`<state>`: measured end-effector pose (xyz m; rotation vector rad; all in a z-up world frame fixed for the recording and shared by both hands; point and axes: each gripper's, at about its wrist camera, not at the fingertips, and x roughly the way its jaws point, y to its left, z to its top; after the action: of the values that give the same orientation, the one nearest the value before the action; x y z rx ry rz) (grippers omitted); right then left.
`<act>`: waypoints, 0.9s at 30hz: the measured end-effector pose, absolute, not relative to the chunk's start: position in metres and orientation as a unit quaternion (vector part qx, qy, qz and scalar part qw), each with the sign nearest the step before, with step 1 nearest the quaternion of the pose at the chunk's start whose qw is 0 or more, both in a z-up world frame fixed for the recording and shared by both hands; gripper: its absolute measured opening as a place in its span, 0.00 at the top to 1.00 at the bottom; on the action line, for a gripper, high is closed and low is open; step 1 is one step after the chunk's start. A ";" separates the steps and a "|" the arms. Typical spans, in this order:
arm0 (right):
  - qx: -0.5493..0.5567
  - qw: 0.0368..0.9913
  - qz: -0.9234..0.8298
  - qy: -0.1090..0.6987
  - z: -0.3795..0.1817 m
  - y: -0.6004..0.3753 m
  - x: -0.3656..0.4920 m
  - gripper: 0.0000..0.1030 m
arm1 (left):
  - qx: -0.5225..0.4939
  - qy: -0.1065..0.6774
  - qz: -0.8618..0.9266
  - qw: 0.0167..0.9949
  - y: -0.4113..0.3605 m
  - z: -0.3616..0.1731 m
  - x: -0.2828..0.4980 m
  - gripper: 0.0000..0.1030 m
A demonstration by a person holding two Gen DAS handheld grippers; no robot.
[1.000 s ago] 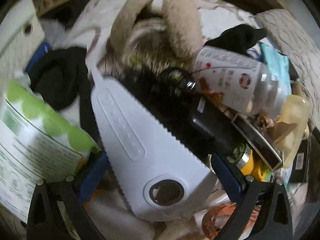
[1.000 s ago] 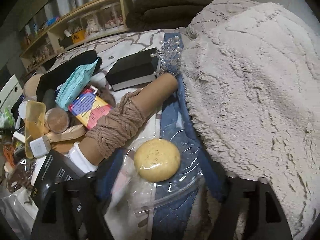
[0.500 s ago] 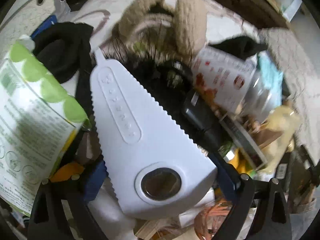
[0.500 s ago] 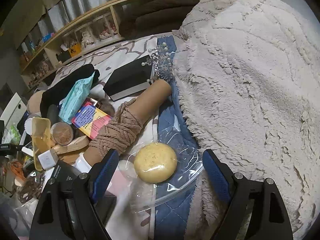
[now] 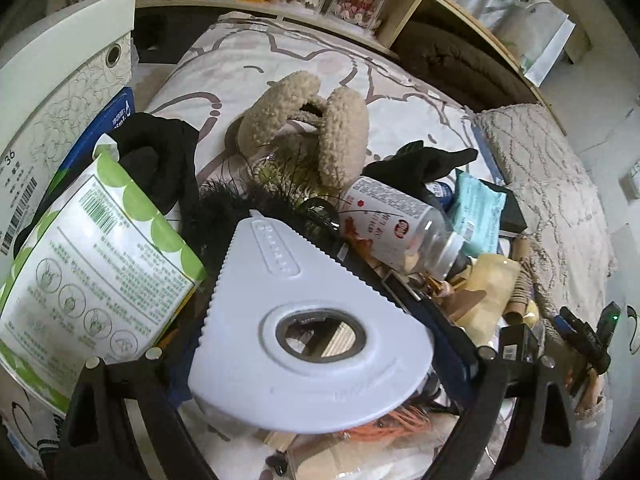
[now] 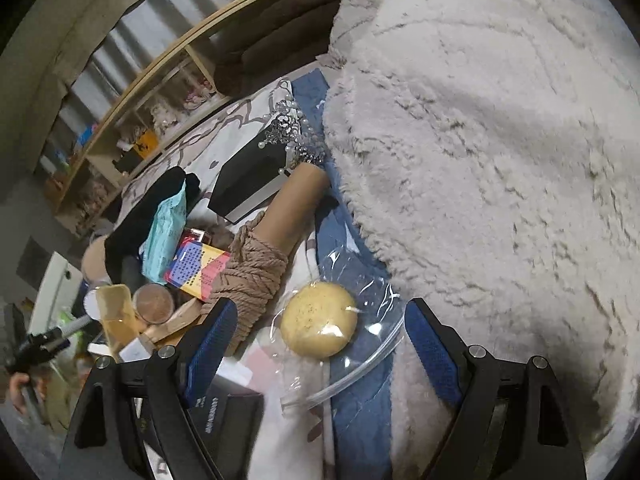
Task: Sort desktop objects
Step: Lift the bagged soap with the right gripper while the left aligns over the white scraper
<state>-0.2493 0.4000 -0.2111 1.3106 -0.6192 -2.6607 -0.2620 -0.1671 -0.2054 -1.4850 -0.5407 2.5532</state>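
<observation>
Lifted clear of the clutter since a second ago, the left gripper (image 5: 316, 364) grips a white plastic scraper (image 5: 304, 320) across wide jaws; the right gripper (image 6: 316, 332) hangs open around a bagged yellow puff (image 6: 319, 319) on the bed (image 5: 256, 56).

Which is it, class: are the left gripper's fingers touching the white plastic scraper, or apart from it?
Touching. In the left wrist view the white plastic scraper spans between both fingers, its edges meeting their pads while it sits lifted above the clutter.
</observation>
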 end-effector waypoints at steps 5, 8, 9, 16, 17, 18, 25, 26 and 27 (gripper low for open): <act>0.454 0.054 -0.867 -0.200 -0.212 0.387 -0.244 0.17 | -0.486 -0.164 0.856 0.070 -0.159 -0.200 -0.246 0.09; 0.468 0.067 -0.853 -0.221 -0.217 0.379 -0.243 0.17 | -0.488 -0.168 0.853 0.077 -0.159 -0.204 -0.241 0.09; 0.474 0.075 -0.846 -0.234 -0.221 0.375 -0.243 0.17 | -0.492 -0.178 0.849 0.079 -0.161 -0.207 -0.240 0.09; 0.480 0.055 -0.797 -0.361 -0.246 0.383 -0.244 0.17 | -0.493 -0.248 0.830 0.082 -0.172 -0.218 -0.236 0.08; 0.475 0.050 -0.788 -0.388 -0.251 0.389 -0.243 0.17 | -0.493 -0.249 0.830 0.083 -0.172 -0.219 -0.236 0.08; 0.469 0.043 -0.780 -0.412 -0.255 0.395 -0.243 0.17 | -0.493 -0.250 0.829 0.083 -0.172 -0.220 -0.235 0.08; 0.446 0.014 -0.764 -0.467 -0.262 0.407 -0.245 0.17 | -0.502 -0.244 0.825 0.081 -0.166 -0.234 -0.231 0.08; 0.446 0.008 -0.766 -0.463 -0.259 0.406 -0.241 0.17 | -0.503 -0.240 0.826 0.081 -0.165 -0.236 -0.229 0.08; 0.445 0.003 -0.768 -0.460 -0.257 0.405 -0.237 0.17 | -0.503 -0.236 0.827 0.082 -0.164 -0.237 -0.228 0.08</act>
<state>-0.2374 0.4052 -0.2571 1.3964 -1.4411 -2.4086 -0.2282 -0.1636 -0.2369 -1.5042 -0.7041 2.4723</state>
